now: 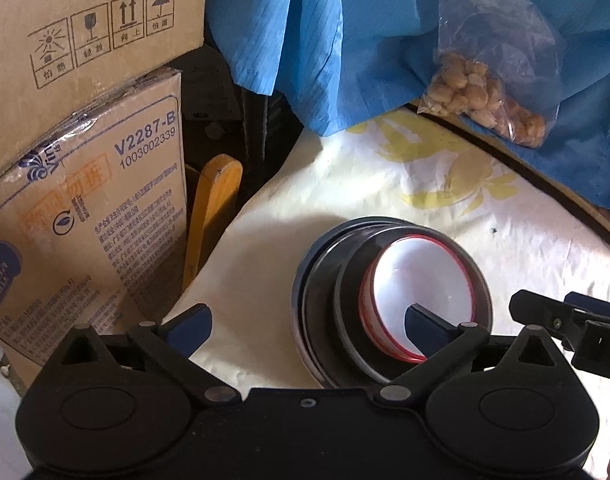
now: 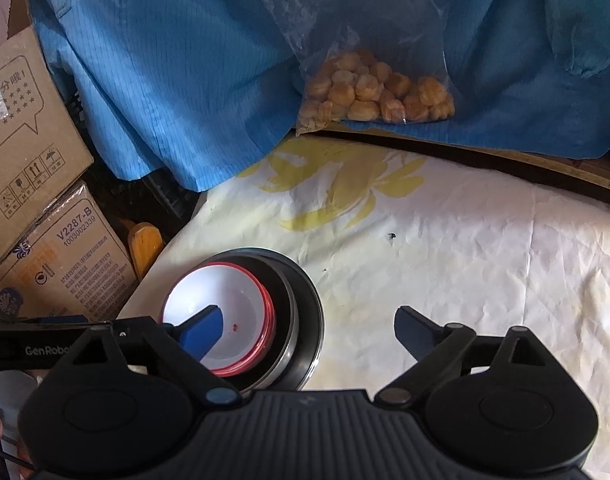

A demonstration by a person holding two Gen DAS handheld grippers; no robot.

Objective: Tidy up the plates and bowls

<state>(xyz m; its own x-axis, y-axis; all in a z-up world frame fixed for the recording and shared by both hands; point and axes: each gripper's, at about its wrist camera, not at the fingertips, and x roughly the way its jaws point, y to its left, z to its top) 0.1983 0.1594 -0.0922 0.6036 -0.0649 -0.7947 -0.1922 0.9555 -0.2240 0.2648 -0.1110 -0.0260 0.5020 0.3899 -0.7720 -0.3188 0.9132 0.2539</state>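
Observation:
A stack of dark plates and bowls (image 1: 325, 280) stands on the white cloth with yellow flowers (image 1: 385, 184), with a white bowl with a red rim (image 1: 421, 280) nested on top. The stack also shows in the right wrist view (image 2: 305, 300), with the white bowl (image 2: 241, 300) uppermost. My left gripper (image 1: 309, 328) is open and empty above the stack's near side, its right finger over the white bowl. My right gripper (image 2: 309, 332) is open and empty, its left finger over the white bowl. The right gripper also shows at the right edge of the left wrist view (image 1: 569, 320).
Cardboard boxes (image 1: 85, 208) stand left of the table beside a yellow wooden chair back (image 1: 213, 200). Blue fabric (image 2: 185, 80) hangs at the back. A clear bag of round snacks (image 2: 377, 88) lies on it past the table's dark rim (image 2: 505, 152).

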